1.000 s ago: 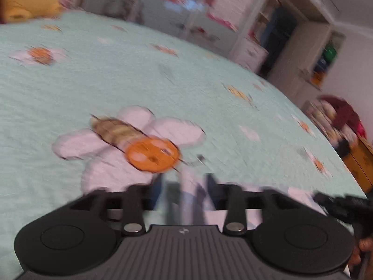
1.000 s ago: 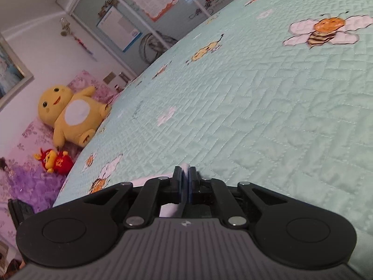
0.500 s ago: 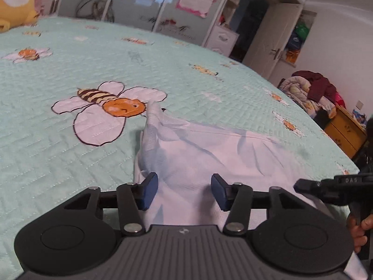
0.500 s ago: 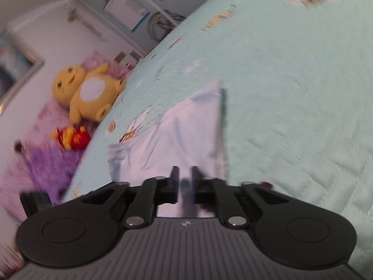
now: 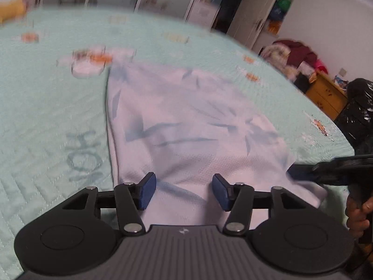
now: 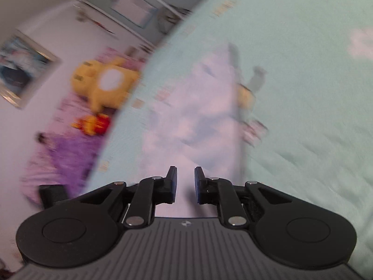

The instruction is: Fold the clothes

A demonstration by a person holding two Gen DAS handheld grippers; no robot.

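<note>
Looking along the left gripper (image 5: 184, 191), its blue-padded jaws stand well apart and are opening, hovering over the near edge of a pale lilac garment (image 5: 186, 121); nothing is pinched between them. That garment lies spread, wrinkled, on a mint quilted bedspread (image 5: 46, 107). At the garment's right corner sits the right gripper (image 5: 303, 176), with a hand (image 5: 357, 212) on its grip.

From the right wrist view, heavily blurred, the right gripper (image 6: 185, 183) shows a narrow gap, jaws opening, garment (image 6: 193, 116) stretching away beyond them; whether cloth is caught there cannot be told. Left of the garment, off the bedspread (image 6: 303, 93), sits a yellow plush toy (image 6: 105, 84).
</note>
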